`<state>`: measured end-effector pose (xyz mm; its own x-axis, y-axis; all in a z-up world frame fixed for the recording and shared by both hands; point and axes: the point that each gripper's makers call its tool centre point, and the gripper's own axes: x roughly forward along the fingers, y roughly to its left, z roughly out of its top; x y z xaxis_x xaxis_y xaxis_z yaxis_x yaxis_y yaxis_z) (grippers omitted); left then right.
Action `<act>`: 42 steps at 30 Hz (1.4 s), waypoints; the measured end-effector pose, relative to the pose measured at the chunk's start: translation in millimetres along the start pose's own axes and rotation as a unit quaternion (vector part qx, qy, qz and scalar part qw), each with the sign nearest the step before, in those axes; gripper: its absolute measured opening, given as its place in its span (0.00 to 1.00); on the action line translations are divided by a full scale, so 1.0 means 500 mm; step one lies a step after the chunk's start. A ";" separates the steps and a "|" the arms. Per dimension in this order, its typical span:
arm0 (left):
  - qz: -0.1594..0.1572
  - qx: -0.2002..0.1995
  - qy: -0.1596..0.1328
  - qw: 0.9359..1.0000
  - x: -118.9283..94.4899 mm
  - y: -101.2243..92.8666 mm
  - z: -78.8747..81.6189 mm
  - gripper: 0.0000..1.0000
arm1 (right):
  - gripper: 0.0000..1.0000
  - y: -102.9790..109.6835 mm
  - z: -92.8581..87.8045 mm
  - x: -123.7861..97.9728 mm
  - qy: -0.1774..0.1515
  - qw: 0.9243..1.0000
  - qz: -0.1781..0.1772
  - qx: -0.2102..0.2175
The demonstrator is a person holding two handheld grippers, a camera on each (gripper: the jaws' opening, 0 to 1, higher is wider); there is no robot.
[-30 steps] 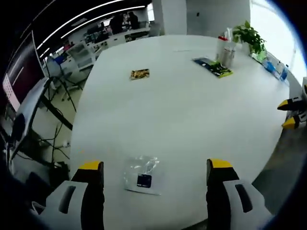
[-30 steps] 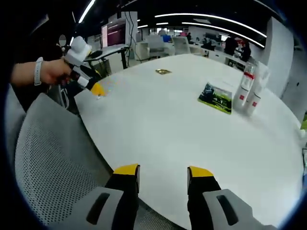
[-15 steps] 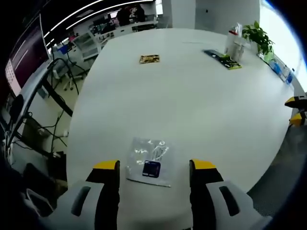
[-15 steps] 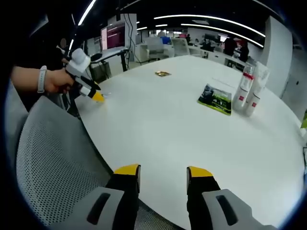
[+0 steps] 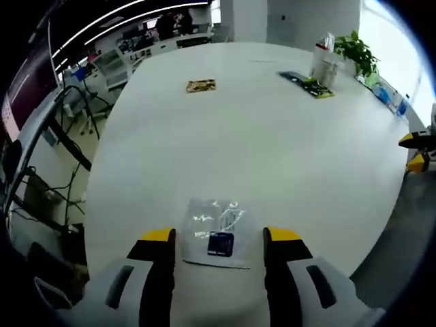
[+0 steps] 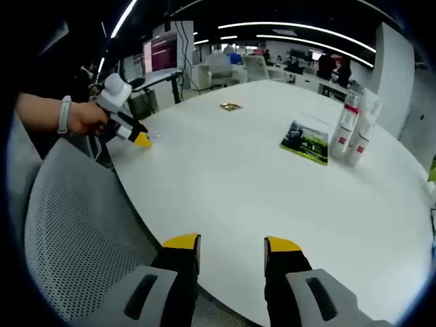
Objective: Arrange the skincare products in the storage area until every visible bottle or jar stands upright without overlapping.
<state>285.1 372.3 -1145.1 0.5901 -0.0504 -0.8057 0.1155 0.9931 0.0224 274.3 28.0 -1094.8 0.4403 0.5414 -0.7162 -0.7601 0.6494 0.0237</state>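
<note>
A clear plastic sachet (image 5: 216,235) with a dark blue label lies flat near the white table's (image 5: 272,157) near edge, between the jaws of my left gripper (image 5: 219,236), which stands open around it. In the right gripper view a hand holds that left gripper (image 6: 139,138) low at the table's left edge. White skincare bottles (image 6: 351,129) with red labels stand upright at the far right, small in the left gripper view as bottles (image 5: 323,60). My right gripper (image 6: 231,243) is open over the table's (image 6: 238,184) near edge, holding nothing, and peeks in as yellow tips (image 5: 414,151).
A green and black packet (image 6: 305,141) lies beside the bottles, also seen as the packet (image 5: 306,85). A small yellow-brown packet (image 5: 201,86) lies further back. A potted plant (image 5: 355,49) stands behind the bottles. A grey mesh chair back (image 6: 75,225) sits left of my right gripper.
My left gripper has come closer to the sachet, and its jaws have narrowed around it. The right gripper has stayed where it was.
</note>
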 end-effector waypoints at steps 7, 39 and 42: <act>-0.020 -0.013 -0.014 1.000 0.002 0.000 -0.002 0.40 | 0.35 0.000 0.000 -0.001 0.000 1.000 0.000 0.001; -0.143 0.113 -0.029 0.983 -0.044 -0.207 -0.008 0.47 | 0.35 0.019 -0.008 0.004 0.014 1.000 0.025 -0.003; -0.132 0.177 0.020 0.975 -0.034 -0.210 -0.040 0.45 | 0.34 0.019 -0.008 0.004 0.013 1.000 0.026 -0.002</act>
<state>247.3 270.9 -1145.6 0.4720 -0.2893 -0.8328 0.5323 0.8465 0.0077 266.1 33.4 -1098.8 0.3871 0.5599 -0.7325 -0.7837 0.6183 0.0584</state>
